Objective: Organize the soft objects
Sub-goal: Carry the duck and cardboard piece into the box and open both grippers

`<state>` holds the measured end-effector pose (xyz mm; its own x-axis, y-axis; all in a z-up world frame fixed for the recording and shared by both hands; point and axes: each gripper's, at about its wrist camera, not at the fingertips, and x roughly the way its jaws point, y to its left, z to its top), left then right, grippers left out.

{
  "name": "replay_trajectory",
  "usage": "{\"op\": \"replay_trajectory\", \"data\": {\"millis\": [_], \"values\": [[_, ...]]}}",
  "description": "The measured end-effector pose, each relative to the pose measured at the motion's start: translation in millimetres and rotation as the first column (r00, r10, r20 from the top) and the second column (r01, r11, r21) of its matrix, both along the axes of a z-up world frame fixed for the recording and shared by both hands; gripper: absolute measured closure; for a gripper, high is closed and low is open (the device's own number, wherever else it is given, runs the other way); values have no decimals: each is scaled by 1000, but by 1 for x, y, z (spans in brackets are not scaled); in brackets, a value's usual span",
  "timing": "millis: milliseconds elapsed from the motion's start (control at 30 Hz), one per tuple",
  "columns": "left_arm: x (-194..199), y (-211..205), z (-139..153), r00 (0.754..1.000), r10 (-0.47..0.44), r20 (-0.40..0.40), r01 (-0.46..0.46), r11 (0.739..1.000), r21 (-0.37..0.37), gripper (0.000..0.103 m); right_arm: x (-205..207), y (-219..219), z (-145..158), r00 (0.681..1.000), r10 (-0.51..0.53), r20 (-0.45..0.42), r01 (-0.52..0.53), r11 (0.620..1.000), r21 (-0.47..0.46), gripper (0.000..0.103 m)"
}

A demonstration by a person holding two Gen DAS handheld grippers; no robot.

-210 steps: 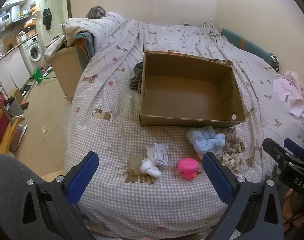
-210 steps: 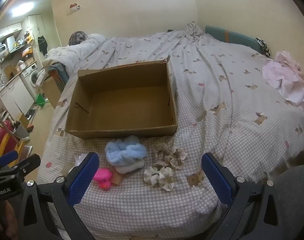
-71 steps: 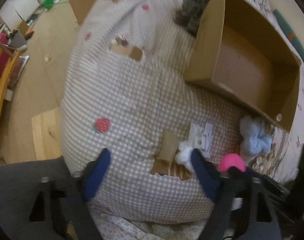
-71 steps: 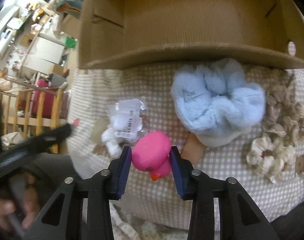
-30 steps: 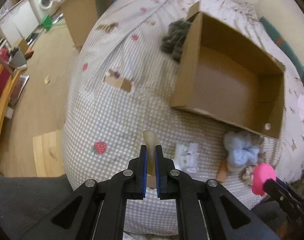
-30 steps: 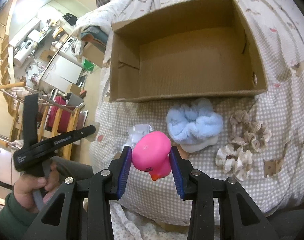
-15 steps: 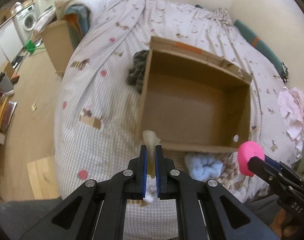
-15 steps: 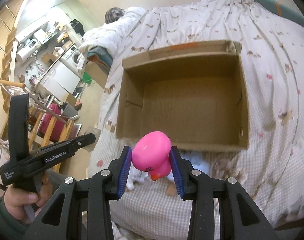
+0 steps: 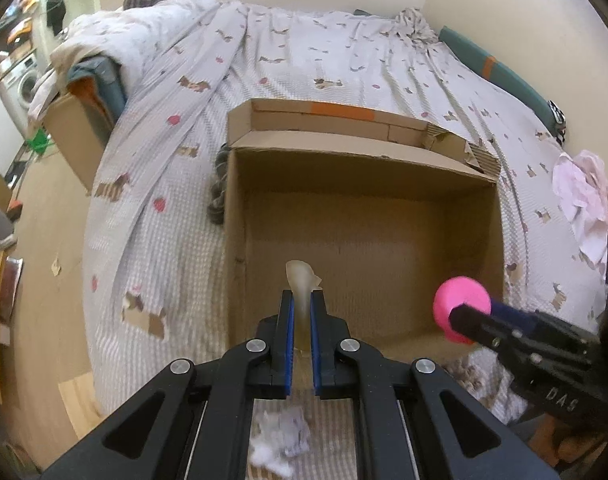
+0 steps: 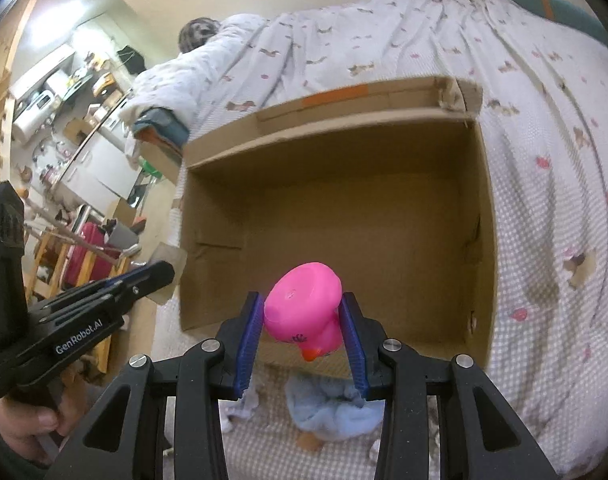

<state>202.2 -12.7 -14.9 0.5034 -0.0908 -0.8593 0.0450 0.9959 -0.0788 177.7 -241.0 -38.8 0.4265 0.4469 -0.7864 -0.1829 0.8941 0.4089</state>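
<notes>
An open cardboard box (image 9: 240, 184) sits empty on the bed; it also shows in the right wrist view (image 10: 192, 240). My left gripper (image 9: 302, 312) is shut on a thin pale translucent soft piece (image 9: 302, 280), held above the box's near wall. My right gripper (image 10: 302, 320) is shut on a pink rubber duck (image 10: 304, 304), held above the box's near edge; the duck also shows in the left wrist view (image 9: 459, 300). A light blue fluffy scrunchie (image 10: 327, 404) lies on the bed in front of the box, below the duck.
A small white item in a plastic packet (image 9: 280, 440) lies on the bed below my left gripper. A dark knitted item (image 9: 218, 196) lies left of the box. Pink cloth (image 9: 579, 192) lies at the bed's right. The bed's left edge drops to the floor (image 9: 36, 248).
Both grippers moved forward over the box's near edge with their objects. The box now fills more of both views; the duck has tipped slightly.
</notes>
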Motion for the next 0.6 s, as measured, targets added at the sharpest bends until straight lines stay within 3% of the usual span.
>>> {"op": "replay_trajectory", "data": {"millis": [200, 333, 400, 600], "values": [[6, -12, -30, 997, -26, 71, 19, 995, 99, 96, 10, 1, -37, 998, -2, -61, -1, 999, -50, 62], [9, -18, -34, 995, -59, 77, 52, 994, 94, 96, 13, -4, -60, 992, -18, -129, 9, 998, -68, 62], [10, -18, -39, 996, -57, 64, 50, 993, 107, 96, 14, -7, -65, 990, -26, -136, 17, 998, -67, 62], [15, -15, -60, 999, -44, -26, 45, 997, 55, 96, 21, -9, -70, 988, -43, -149, 31, 996, -82, 62]]}}
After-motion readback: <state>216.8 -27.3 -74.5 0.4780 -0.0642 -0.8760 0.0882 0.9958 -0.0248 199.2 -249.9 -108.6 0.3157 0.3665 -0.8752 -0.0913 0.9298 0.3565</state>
